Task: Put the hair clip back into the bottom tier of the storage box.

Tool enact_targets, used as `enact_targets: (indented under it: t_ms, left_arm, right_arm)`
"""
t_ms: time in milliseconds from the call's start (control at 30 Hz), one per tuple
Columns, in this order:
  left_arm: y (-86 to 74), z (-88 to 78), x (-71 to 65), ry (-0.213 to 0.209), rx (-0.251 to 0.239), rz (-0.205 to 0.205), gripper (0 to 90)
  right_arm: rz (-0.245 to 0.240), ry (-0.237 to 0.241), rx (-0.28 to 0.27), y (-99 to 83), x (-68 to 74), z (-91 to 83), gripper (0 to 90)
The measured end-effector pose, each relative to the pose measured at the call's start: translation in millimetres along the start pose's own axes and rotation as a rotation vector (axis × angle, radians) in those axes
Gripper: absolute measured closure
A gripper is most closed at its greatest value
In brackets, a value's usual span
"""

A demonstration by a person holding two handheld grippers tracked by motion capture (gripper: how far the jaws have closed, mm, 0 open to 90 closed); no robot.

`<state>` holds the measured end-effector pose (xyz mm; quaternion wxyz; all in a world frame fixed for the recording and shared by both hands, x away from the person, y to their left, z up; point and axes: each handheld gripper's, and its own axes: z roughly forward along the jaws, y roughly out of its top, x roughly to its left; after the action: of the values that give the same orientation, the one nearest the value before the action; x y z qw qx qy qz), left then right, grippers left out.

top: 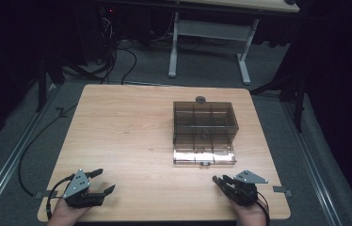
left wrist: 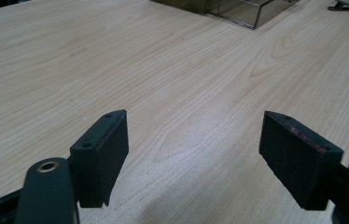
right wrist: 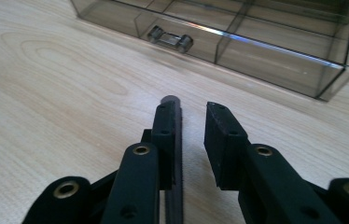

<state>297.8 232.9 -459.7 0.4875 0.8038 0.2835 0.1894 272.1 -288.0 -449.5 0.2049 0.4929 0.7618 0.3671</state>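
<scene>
The left hand-held gripper is resting at the tabletop's near-left edge, jaws spread wide – the right hand-held gripper is sitting slightly parted, empty, pointing at the smoky compartment box just beyond

Counts on the table
One clear compartment box, one small round disc behind it, two grippers: left, right; one table.
</scene>
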Motion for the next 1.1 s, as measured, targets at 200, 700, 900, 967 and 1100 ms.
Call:
enact_targets:
  t_ms: [200,700,900,967,1100]
  left_arm:
    - [-0.4,-0.9,0.3,-0.001,-0.01,-0.001,24.4]
    - [-0.5,-1.2,-0.5,-0.009,-0.01,0.006,24.5]
    - [-0.6,-1.3,-0.6,-0.011,-0.012,0.009,24.5]
    - [-0.6,-1.3,-0.7,-0.011,-0.012,0.009,24.5]
    - [-0.6,-1.3,-0.7,-0.012,-0.012,0.01,24.5]
  right_arm:
    - [0.01,-0.033,0.005,0.3,-4.3,-1.9,77.3]
    - [0.008,-0.069,0.225,17.2,-9.3,0.7,76.5]
    - [0.006,-0.057,0.274,28.9,-11.1,0.3,75.7]
    - [0.016,-0.054,0.298,32.7,-12.3,0.5,75.7]
    - [0.018,-0.043,0.328,35.2,-12.7,1.4,75.2]
